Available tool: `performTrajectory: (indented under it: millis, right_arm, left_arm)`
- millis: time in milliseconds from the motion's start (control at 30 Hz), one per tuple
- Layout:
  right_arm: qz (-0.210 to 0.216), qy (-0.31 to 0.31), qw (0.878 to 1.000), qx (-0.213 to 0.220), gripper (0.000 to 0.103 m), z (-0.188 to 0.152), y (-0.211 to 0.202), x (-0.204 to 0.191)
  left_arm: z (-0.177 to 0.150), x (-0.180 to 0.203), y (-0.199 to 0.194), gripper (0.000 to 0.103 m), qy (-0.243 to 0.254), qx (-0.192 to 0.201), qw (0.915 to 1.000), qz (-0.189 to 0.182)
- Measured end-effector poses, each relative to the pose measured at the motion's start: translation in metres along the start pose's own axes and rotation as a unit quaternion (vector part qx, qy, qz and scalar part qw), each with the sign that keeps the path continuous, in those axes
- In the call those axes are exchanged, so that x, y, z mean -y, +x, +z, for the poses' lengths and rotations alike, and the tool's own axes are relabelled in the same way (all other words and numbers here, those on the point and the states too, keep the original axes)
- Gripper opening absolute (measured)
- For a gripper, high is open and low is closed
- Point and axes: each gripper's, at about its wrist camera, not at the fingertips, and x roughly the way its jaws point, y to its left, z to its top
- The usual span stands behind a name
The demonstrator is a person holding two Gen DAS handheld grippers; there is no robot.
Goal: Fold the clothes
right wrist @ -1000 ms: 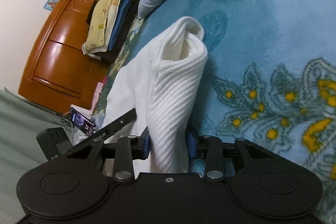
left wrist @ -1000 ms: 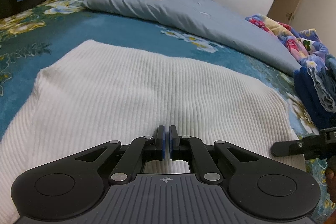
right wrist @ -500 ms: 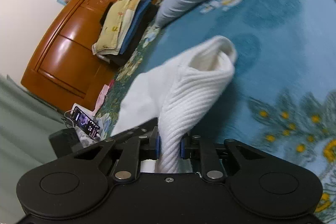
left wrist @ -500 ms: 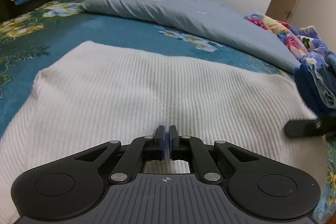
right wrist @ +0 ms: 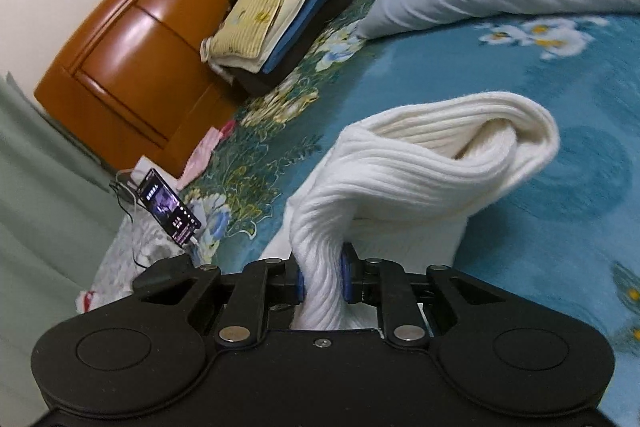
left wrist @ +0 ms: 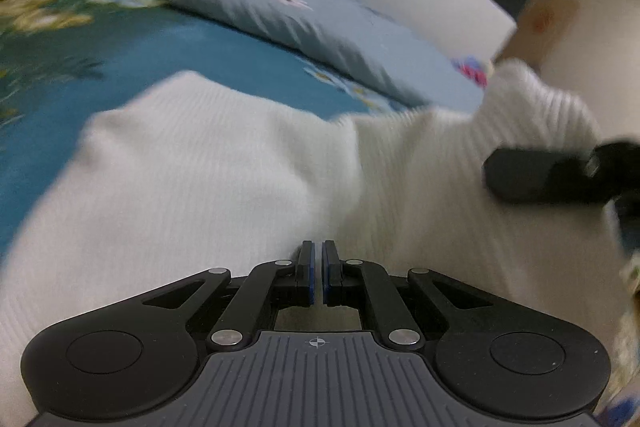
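While spread on the bed (left wrist: 168, 51), white ribbed garment (left wrist: 192, 187): one edge pinched and lifted by right claw (right wrist: 322, 277) to carry a fold over; left claw (left wrist: 318, 277) nearly closed, empty, pressing cloth flat

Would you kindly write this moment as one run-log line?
task: fold clothes | right tool: shut on white ribbed garment, edge lifted | left tool: shut, over garment | surface: blue floral bedspread
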Motion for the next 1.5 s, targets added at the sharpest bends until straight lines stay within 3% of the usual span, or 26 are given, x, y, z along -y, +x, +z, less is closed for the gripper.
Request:
performTrajectory:
  millis: [300, 633, 933, 1267, 1333, 1500]
  right_arm:
    - [-0.022, -0.057, 0.996, -0.059, 0.018, 0.021, 0.064, -0.043]
    - [-0.066, -0.087, 0.987, -0.118, 0.022, 0.024, 0.125, -0.053]
    - [-0.035, -0.094, 0.987, -0.123, 0.044, 0.027, 0.107, -0.061]
    - [0.009, -0.106, 0.991, -0.083, 0.047, 0.038, 0.068, -0.066]
    - [0.009, -0.103, 0.991, -0.083, 0.047, 0.040, 0.069, -0.062]
    - [0.042, -0.097, 0.992, -0.066, 0.047, 0.041, 0.055, -0.058]
  left_arm:
    - [0.004, -0.056, -0.068, 0.003, -0.024, 0.065, 0.9959, 0.058]
    - [0.000, -0.064, -0.088, 0.007, -0.029, 0.072, 0.9950, 0.063]
    - [-0.003, -0.045, -0.101, 0.014, -0.012, 0.082, 0.9945, 0.063]
    - [-0.010, 0.002, -0.127, 0.022, 0.052, 0.104, 0.9916, 0.057]
    - [-0.012, 0.012, -0.133, 0.030, 0.065, 0.109, 0.9904, 0.055]
    - [-0.022, 0.024, -0.117, 0.032, 0.095, 0.080, 0.9889, 0.082]
